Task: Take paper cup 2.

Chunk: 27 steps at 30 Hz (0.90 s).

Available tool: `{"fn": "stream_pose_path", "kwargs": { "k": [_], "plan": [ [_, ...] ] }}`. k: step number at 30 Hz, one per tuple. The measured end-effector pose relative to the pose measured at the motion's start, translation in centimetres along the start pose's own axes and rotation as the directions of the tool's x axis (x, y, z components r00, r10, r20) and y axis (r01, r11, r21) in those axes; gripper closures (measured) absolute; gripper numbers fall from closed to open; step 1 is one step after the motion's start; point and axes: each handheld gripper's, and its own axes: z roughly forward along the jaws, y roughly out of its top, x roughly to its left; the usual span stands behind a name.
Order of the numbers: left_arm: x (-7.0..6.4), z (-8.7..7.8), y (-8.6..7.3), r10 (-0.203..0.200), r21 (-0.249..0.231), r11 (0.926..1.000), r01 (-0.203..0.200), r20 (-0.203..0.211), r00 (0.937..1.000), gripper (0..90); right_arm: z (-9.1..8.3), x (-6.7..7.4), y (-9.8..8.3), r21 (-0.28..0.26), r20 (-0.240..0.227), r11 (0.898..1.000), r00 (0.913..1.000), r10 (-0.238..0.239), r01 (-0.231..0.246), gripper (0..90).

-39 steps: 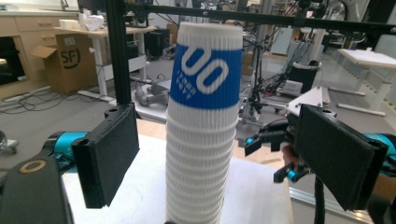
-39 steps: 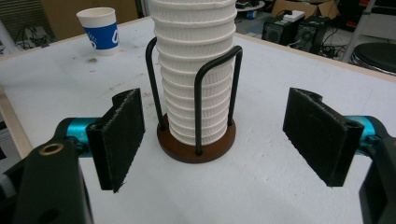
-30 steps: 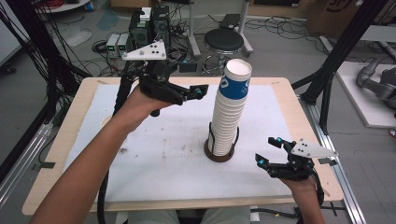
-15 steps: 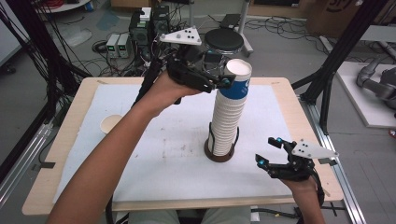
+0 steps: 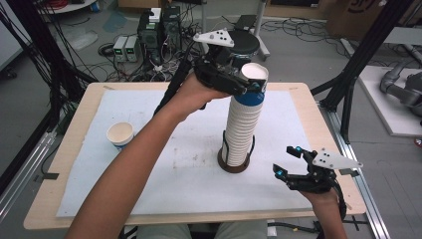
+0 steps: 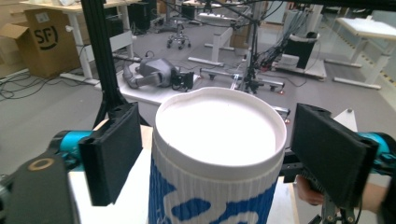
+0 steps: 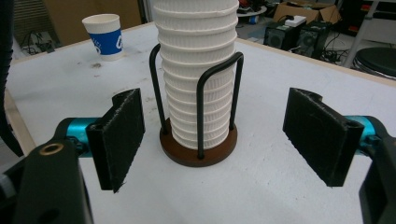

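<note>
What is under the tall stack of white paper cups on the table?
The tall stack of white paper cups stands on a round brown base with black wire uprights around it. The base's middle is covered by the lowest cup, so it cannot be seen.

floor: grey concrete (image 5: 308, 55) | furniture: black stool (image 5: 244, 42), cardboard boxes (image 6: 44, 39) | cables (image 5: 64, 45)

In the right gripper view the cup stack (image 7: 196, 70) is cut off at 12 o'clock; in the left gripper view its top cup (image 6: 217, 158) is cut off at 6 o'clock.
</note>
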Motion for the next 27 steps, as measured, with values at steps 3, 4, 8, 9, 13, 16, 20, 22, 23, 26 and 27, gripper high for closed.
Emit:
{"fn": "stream_pose_path", "kwargs": {
  "k": [3,4,8,9,13,16,20,22,23,26,27],
  "plan": [
    [0.1,0.1,0.1,0.005,-0.011,0.9999,-0.005,0.017,0.9998,25.4,0.0,-0.1,0.0,-0.001,0.002,1.000,1.0000,-0.001,0.001,21.1],
    [0.1,0.0,0.2,0.007,-0.010,0.9999,-0.007,0.015,0.9999,27.3,0.0,-0.1,0.0,0.000,0.001,1.000,1.0000,-0.002,0.002,21.2],
    [0.3,-0.1,0.2,0.003,-0.006,1.0000,-0.003,0.013,0.9999,30.9,0.1,0.0,-0.1,0.004,-0.001,1.000,1.0000,-0.001,0.001,21.1],
    [0.3,-0.2,0.3,0.011,-0.001,0.9999,-0.011,0.012,0.9999,31.1,0.1,0.0,-0.1,0.003,-0.001,1.000,1.0000,-0.001,0.001,21.1],
    [0.0,-0.2,0.6,0.026,-0.014,0.9996,-0.026,0.007,0.9996,31.5,0.0,0.0,0.0,0.001,0.000,1.000,1.0000,0.002,-0.002,21.2],
    [-0.2,-0.6,1.1,0.019,-0.059,0.9981,-0.019,0.007,0.9998,31.8,0.0,0.0,0.0,-0.001,0.002,1.000,1.0000,0.003,-0.003,21.1],
    [-0.3,-1.2,1.9,0.021,-0.076,0.9969,-0.021,0.003,0.9998,31.8,0.0,0.0,0.0,-0.001,0.002,1.000,1.0000,0.000,0.000,21.2],
    [-0.5,-1.6,2.4,0.023,-0.097,0.9950,-0.022,0.007,0.9997,31.9,0.0,0.0,0.0,-0.001,0.001,1.000,1.0000,0.000,0.000,21.1],
    [-0.5,-1.8,2.6,0.022,-0.110,0.9938,-0.021,0.010,0.9997,31.9,0.0,0.0,0.0,-0.002,0.001,1.000,1.0000,0.001,-0.001,21.1],
    [-0.6,-2.2,3.2,0.019,-0.132,0.9911,-0.018,0.008,0.9998,31.9,0.1,0.0,0.0,-0.002,-0.001,1.000,1.0000,0.003,-0.003,21.1],
    [-0.6,-2.3,3.4,0.022,-0.138,0.9902,-0.021,0.007,0.9997,31.9,0.1,0.0,0.0,-0.002,-0.001,1.000,1.0000,0.003,-0.003,21.1]
  ]
}}
